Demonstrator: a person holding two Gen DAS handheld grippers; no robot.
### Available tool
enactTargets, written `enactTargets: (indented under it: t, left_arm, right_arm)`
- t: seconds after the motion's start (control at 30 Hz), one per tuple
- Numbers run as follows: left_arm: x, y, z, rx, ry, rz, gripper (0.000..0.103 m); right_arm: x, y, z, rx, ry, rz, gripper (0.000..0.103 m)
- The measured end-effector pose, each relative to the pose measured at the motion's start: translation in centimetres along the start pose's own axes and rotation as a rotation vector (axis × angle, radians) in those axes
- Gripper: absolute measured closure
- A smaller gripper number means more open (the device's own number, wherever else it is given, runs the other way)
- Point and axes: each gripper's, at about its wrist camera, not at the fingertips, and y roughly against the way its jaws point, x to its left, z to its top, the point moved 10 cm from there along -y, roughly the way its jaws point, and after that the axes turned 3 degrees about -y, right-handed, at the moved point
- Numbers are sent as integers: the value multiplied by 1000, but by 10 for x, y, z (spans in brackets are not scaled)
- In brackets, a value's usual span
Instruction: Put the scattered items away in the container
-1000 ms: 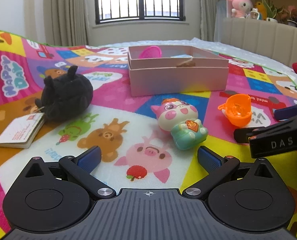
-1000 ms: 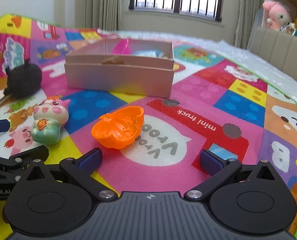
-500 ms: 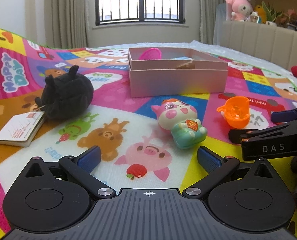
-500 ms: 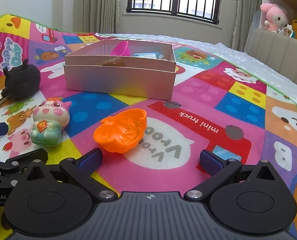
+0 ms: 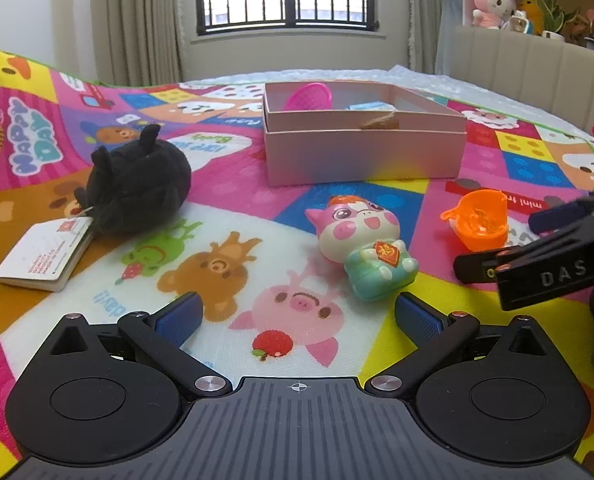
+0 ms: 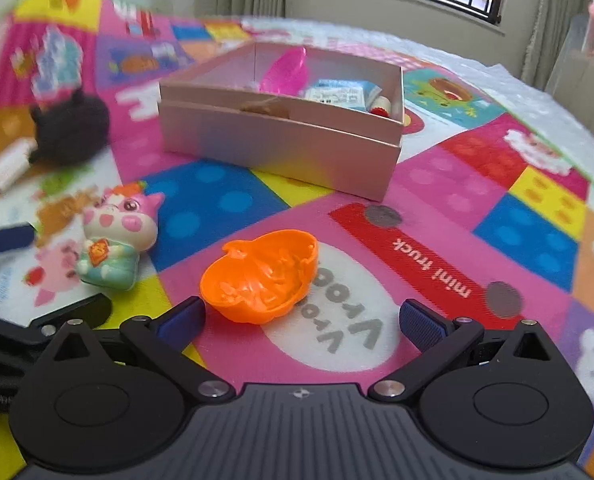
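Orange shell (image 6: 260, 280) before pink box (image 6: 281, 148)

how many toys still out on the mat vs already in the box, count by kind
On the mat:
black plush: 1
pig figure: 1
orange shell: 1
In the box:
pink shell: 1
blue packet: 1
brown item: 1
Total: 6; a small red-and-white thing in the box corner is unclear.

The play mat (image 5: 233, 184) looks like smooth printed foam with a faint woven texture. The box (image 5: 361, 156) is matt pink cardboard. The orange shell (image 6: 261, 280) is glossy translucent plastic, the cow toy (image 5: 367, 248) shiny hard plastic. The black plush (image 5: 137, 188) is fuzzy cloth with a paper tag (image 5: 43, 254).
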Motion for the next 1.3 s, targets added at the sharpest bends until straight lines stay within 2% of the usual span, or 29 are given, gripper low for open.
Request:
enactTargets:
  t: [0.07,0.23,0.4,0.47,0.53,0.63,0.73,0.8,0.83,0.87,1.03,1.13,1.23,1.27,1.3]
  left_arm:
    - [0,0,0,-1,4,-4,0]
    - [0,0,0,12,14,-15,0]
    - [5,4,4,6,42,-59,0]
    - [9,8,7,-10,67,-79,0]
    - [11,11,9,-21,87,-91,0]
    - [9,16,12,-40,71,-86,0]
    - [4,25,17,-71,41,-100,0]
    - [5,31,20,-82,30,-104,0]
    - [6,33,22,-83,27,-102,0]
    - [7,34,24,-83,25,-99,0]
    - [-6,29,45,-84,-16,-154,0]
    - [-16,13,51,-68,-59,-141,0]
    - [-23,-6,46,-12,-63,-131,2]
    - [-25,-10,44,2,-65,-129,8]
    - [-27,-13,43,12,-67,-125,22]
  right_arm:
    - [1,3,-2,-31,1,4,0]
    - [2,3,-4,-14,3,11,0]
    - [4,11,-1,-47,33,26,0]
    - [7,25,6,-104,51,56,0]
    - [8,38,16,-173,67,31,0]
    - [15,35,25,-188,105,8,0]
    - [28,20,27,-154,161,14,9]
    - [33,10,25,-117,204,14,28]
    - [34,8,22,-90,205,26,47]
    - [33,9,21,-82,192,35,46]
    - [22,42,24,-184,155,16,46]
    - [11,53,20,-177,94,17,46]
    - [3,59,16,-174,68,7,46]
    - [2,61,16,-176,63,5,46]
    - [0,63,16,-177,61,4,46]
